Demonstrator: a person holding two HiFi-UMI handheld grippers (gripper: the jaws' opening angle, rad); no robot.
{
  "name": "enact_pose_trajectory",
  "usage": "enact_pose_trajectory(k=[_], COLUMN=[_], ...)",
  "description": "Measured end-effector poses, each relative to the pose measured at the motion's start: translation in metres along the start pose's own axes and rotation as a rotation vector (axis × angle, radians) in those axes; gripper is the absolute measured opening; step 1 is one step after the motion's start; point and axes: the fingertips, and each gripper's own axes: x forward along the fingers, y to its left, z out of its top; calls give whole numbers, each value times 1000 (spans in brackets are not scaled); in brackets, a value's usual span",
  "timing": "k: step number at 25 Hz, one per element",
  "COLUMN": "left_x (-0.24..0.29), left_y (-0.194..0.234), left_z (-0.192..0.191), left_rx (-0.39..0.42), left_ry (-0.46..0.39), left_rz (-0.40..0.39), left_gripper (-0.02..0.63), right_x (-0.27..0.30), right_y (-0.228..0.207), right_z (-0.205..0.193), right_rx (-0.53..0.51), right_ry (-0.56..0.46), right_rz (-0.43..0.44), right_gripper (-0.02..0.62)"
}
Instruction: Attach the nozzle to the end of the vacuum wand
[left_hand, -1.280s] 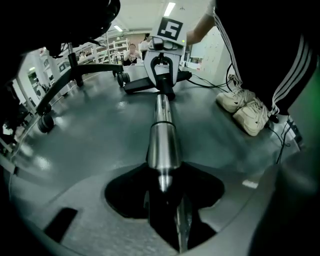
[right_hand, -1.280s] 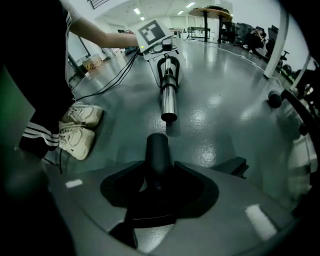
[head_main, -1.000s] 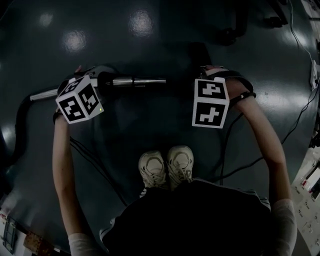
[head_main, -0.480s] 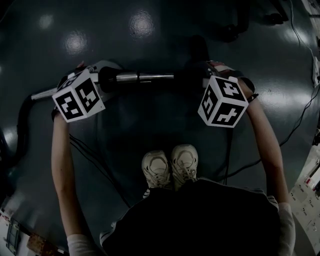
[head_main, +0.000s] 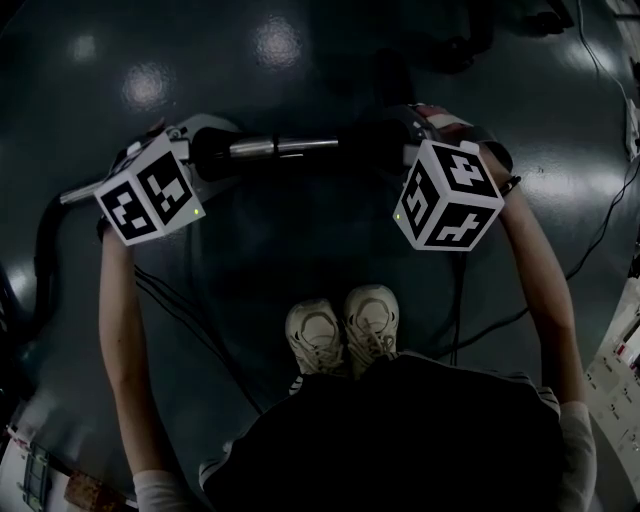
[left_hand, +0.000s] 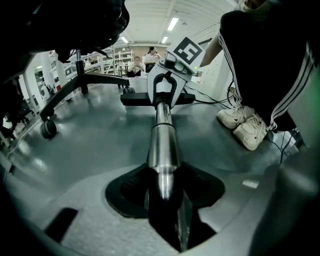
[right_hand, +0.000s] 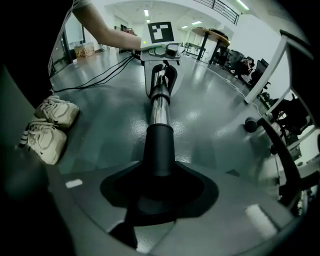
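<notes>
Our left claw (left_hand: 165, 194) is closed on the metal vacuum wand (head_main: 285, 148). The wand lies almost level above the floor (head_main: 300, 250), ahead of our shoes (head_main: 345, 330), and its free end points to the right. On this end sits the black nozzle (right_hand: 160, 145), with its collar around the tube. Our right claw (right_hand: 159, 189) is clamped on this collar.

We judge that the step in hand is the push-fit. To do it well, we keep wand and nozzle on one line and hold the left claw firm as a counter-hold. We press the nozzle straight along the tube until it seats. A tilt could jam the collar. We cannot see how deep the tube already goes, so we should not release too early.

One second ago the tip of the wand was bare, with a clear gap between it and the right claw. Now the tip is inside the nozzle. The marker cube (head_main: 447, 195) of the right claw has also turned and shows another face.
</notes>
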Motion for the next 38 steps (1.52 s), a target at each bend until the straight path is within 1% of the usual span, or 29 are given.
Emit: enact_pose_trajectory(k=[3,5,7,8,11,14,17,19,20,21,22,23,24,25,26,27,28,29,30,31,32,33,34,35,38], left_x=[-7,-10,-10,-10,-4,4,5,-3,-9,-18,-30,-46,-64,-84,-105,-125,-143,-157,-167,-173,-174,-173,-170,-167,-161], left_y=[3,4,3,4,7,10,14,13,12,13,17,25,37,51,66,79,89,95,98,98,98,96,95,94,91], left_z=[2,4,4,3,-3,-10,-12,-8,-4,3,12,24,37,49,60,68,73,76,78,78,78,80,82,85,92], left_rx=[10,13,14,13,2,-11,-6,-19,-49,-93,-150,-217,-290,-366,-438,-501,-553,-599,-643,-688,-728,-756,-767,-762,-696], left_ry=[-10,-11,1,5,15,48,84,76,42,-20,-114,-239,-384,-533,-673,-797,-904,-992,-1062,-1116,-1154,-1177,-1182,-1170,-1100], left_rz=[26,35,44,54,79,105,162,185,188,195,217,258,314,385,475,579,688,795,890,967,1018,1046,1057,1060,1081], left_gripper=[198,198,199,199,199,201,202,204,204,204,204,166,86,42,3,2,2,2,2,2,2,2,2,2,2], right_x=[-5,-7,-6,-4,5,16,17,12,8,2,-6,-18,-33,-48,-63,-77,-88,-96,-102,-106,-109,-109,-108,-106,-98], right_y=[-6,-9,-8,-8,-8,-9,-13,-13,-11,-9,-10,-14,-24,-38,-55,-73,-90,-103,-113,-120,-124,-126,-126,-125,-120], right_z=[6,13,21,22,21,16,14,13,13,14,17,22,29,37,43,48,51,52,53,53,53,53,54,56,59], right_rx=[-1,-20,-53,-57,-42,-23,10,58,99,154,224,310,405,507,613,718,817,903,968,1012,1037,1050,1055,1055,1057], right_ry=[10,58,110,112,95,88,50,13,-15,-54,-112,-191,-286,-388,-487,-576,-650,-706,-745,-767,-775,-774,-768,-763,-759], right_rz=[-47,-87,-99,-91,-70,-82,-106,-87,-64,-38,-14,-3,-13,-45,-94,-153,-214,-270,-321,-368,-410,-445,-468,-479,-469], right_gripper=[193,193,193,193,193,195,198,202,202,193,190,172,121,43,8,8,8,8,8,8,8,8,8,8,8])
